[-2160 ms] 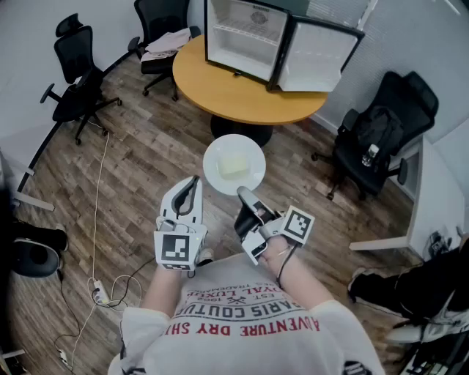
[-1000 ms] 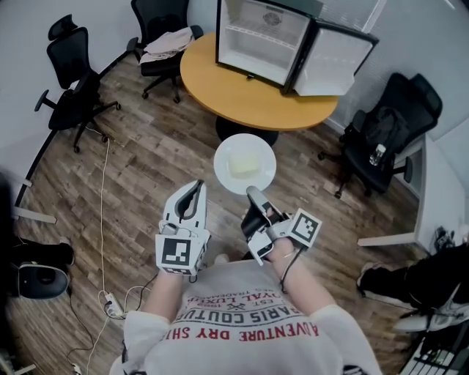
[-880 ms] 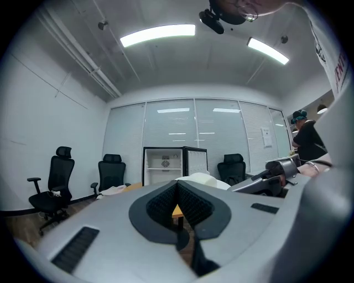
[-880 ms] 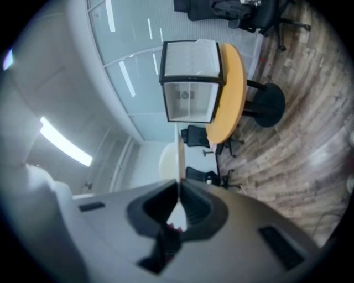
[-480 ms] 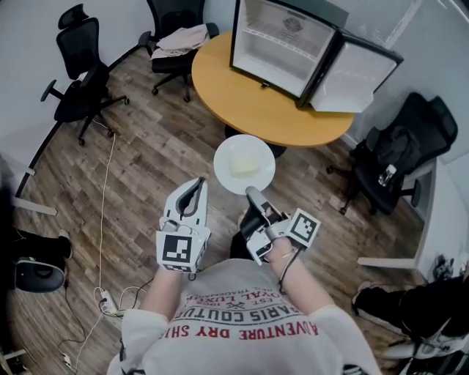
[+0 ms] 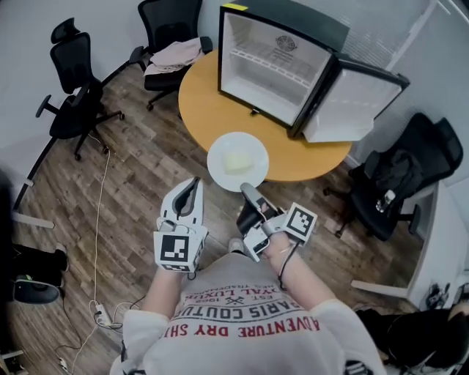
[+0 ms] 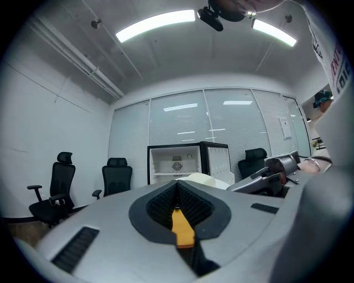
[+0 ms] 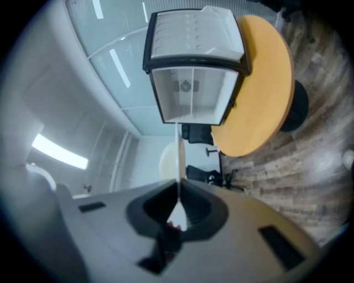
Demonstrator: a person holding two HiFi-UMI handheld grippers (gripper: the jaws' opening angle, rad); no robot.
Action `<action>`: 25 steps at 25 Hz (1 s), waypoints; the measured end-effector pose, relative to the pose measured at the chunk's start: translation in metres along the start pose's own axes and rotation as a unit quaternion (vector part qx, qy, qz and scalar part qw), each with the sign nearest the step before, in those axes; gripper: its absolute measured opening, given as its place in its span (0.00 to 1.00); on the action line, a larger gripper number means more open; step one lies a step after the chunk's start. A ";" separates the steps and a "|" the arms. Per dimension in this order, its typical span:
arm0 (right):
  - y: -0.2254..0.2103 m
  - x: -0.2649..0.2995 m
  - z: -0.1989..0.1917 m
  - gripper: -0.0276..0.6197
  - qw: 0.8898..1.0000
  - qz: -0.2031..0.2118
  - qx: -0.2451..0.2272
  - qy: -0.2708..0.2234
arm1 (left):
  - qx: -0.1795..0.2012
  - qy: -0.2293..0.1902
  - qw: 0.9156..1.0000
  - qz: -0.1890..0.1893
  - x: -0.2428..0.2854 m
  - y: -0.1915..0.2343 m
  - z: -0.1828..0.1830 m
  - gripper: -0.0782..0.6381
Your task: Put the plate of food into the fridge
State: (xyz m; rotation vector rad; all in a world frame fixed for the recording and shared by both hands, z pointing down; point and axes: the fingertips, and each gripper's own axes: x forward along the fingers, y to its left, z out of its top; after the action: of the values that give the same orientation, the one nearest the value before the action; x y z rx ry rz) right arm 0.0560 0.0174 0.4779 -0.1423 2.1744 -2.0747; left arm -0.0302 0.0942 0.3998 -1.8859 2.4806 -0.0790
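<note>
So the right tongs (image 6: 247,190) are pinching the plate (image 6: 219,168) by its near rim, up in the air near the counter (image 6: 201,102) with the open fridge (image 6: 272,69). Left tongs (image 6: 191,184) are closed on nothing. I'd keep it dead level so the food (image 6: 237,162) doesn't slide.

white plate (image 6: 218,165), pale yellow food (image 6: 236,162), orange table (image 6: 201,99), black fridge (image 6: 293,17)
</note>
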 end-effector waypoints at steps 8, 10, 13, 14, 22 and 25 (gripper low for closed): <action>-0.005 0.031 0.078 0.10 1.000 -0.003 0.009 0.007 | -0.003 0.004 1.000 0.007 0.086 -0.009 0.001 0.15; -0.009 0.036 0.090 0.10 1.000 -0.006 0.014 0.005 | 0.001 0.007 1.000 0.004 0.099 -0.008 -0.002 0.15; -0.015 0.046 0.106 0.10 1.000 -0.011 0.014 -0.002 | -0.003 0.011 1.000 0.000 0.119 -0.003 -0.006 0.15; -0.016 0.050 0.111 0.10 1.000 -0.011 0.015 -0.007 | -0.005 0.012 1.000 -0.004 0.126 -0.001 -0.008 0.15; -0.027 0.094 0.150 0.10 0.998 -0.016 0.016 -0.054 | -0.002 0.007 0.998 -0.055 0.196 0.025 -0.015 0.15; -0.028 0.115 0.169 0.10 0.996 -0.015 0.015 -0.089 | -0.004 0.005 0.996 -0.089 0.229 0.037 -0.014 0.15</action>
State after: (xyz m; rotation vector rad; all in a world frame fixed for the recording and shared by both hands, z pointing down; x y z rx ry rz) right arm -0.0307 -0.1685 0.4945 -0.3447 2.0481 -2.0252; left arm -0.1279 -0.1165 0.4139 -2.1111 2.3166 -0.0818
